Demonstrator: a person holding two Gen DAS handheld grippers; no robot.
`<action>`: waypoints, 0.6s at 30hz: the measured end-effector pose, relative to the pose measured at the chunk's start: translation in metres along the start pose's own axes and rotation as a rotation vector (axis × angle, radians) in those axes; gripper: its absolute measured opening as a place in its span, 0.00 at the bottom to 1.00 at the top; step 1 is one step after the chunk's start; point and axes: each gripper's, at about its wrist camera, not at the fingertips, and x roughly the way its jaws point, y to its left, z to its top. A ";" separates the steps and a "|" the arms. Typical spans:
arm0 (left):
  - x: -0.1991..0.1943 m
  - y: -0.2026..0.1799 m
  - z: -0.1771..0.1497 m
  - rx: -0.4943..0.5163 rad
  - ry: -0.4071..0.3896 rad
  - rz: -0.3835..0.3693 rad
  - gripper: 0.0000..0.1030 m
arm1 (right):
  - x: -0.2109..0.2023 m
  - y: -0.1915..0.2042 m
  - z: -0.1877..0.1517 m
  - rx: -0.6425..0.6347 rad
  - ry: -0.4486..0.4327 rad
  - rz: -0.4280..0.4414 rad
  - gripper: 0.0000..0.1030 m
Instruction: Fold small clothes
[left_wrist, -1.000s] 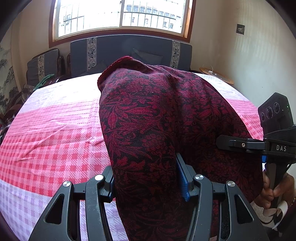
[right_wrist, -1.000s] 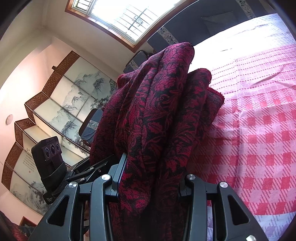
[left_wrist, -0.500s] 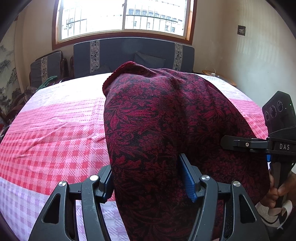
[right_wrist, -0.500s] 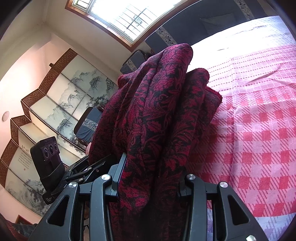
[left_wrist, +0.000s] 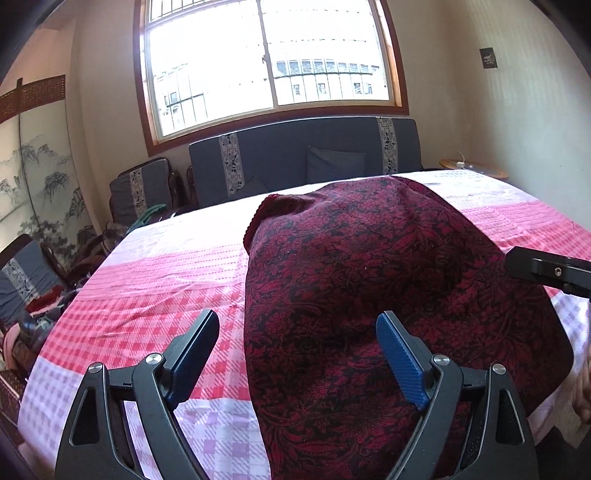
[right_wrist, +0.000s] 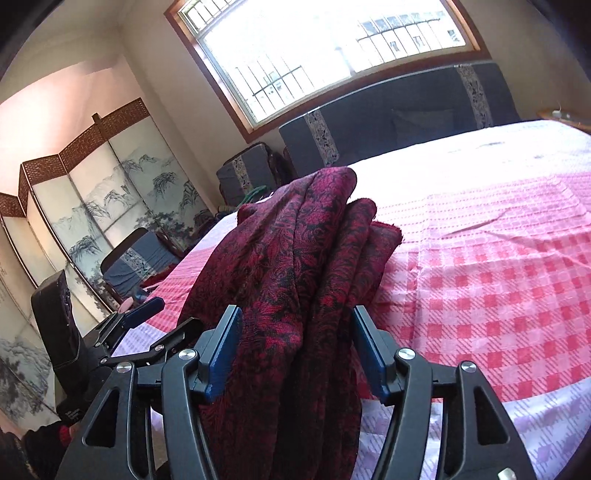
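A dark red garment with a black floral pattern lies folded in a long mound on the pink checked bed cover. My left gripper straddles its near left edge. Its jaws are opening wide: the left finger stands clear over the cover, and the blue pad rests above the cloth without pressing. In the right wrist view the bunched garment hangs between the fingers of my right gripper, whose jaws are opening, pads loose beside the cloth. The other tool's finger shows at the left.
A dark blue sofa stands under the window beyond the bed, with matching chairs to its left. A painted folding screen lines the left wall. A round wooden table sits at the far right. Loose clothes lie beside the bed.
Both grippers' jaws have spread apart and let go of the garment. The garment has sunk onto the bed. The right wrist view has rolled toward level and both views have pulled back.
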 end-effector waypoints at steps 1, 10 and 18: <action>-0.006 0.001 0.001 -0.007 -0.018 0.011 0.89 | -0.009 0.008 -0.001 -0.033 -0.024 -0.025 0.66; -0.050 0.011 0.017 -0.054 -0.152 0.036 0.96 | -0.065 0.069 -0.019 -0.212 -0.163 -0.165 0.95; -0.085 0.014 0.027 -0.052 -0.275 0.058 1.00 | -0.078 0.084 -0.016 -0.201 -0.183 -0.158 0.98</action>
